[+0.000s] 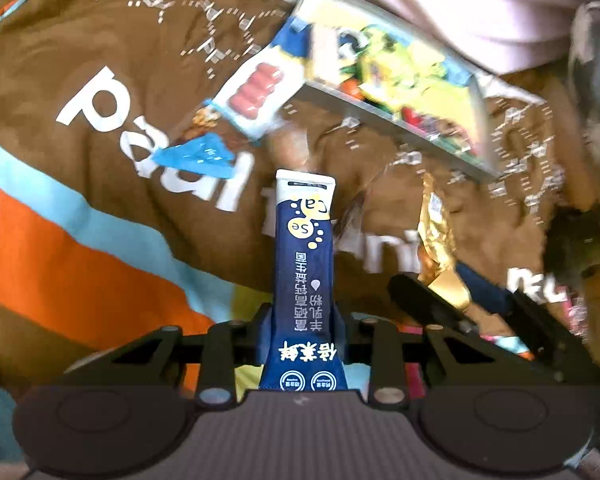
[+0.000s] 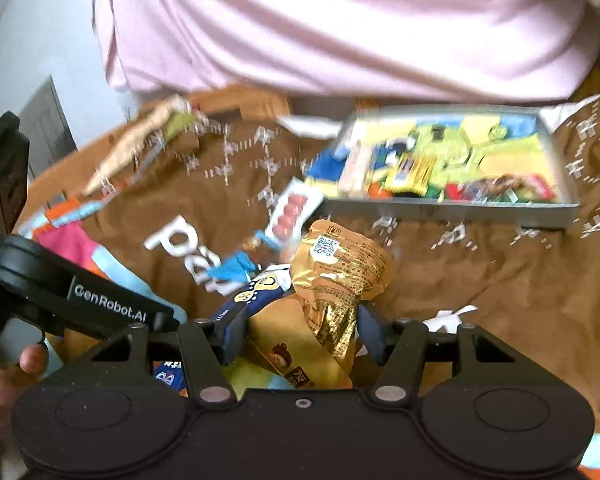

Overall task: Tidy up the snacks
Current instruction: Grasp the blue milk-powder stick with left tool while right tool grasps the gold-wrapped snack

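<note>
Right now the left gripper (image 1: 303, 344) has its fingers pressed in on a navy-blue stick sachet (image 1: 305, 264) with a white sealed end, which stands up between them above the brown printed cloth (image 1: 100, 40). The right gripper (image 2: 302, 332) pinches a crinkled gold foil snack packet (image 2: 340, 276) between its blue-padded fingers (image 2: 370, 334), just beside the left tool, so the navy sachet shows at the gold packet's left edge in the right wrist view. Farther along the cloth sits a grey shallow tray (image 2: 452, 210), already holding a jumble of bright yellow, green and red packets. A white packet with red sausage pictures (image 1: 256, 92) lies on the cloth near the tray's corner, and a blue wrapper (image 1: 198, 156) lies close by. A person in a pale pink top (image 2: 340, 28) stands behind the tray.
</note>
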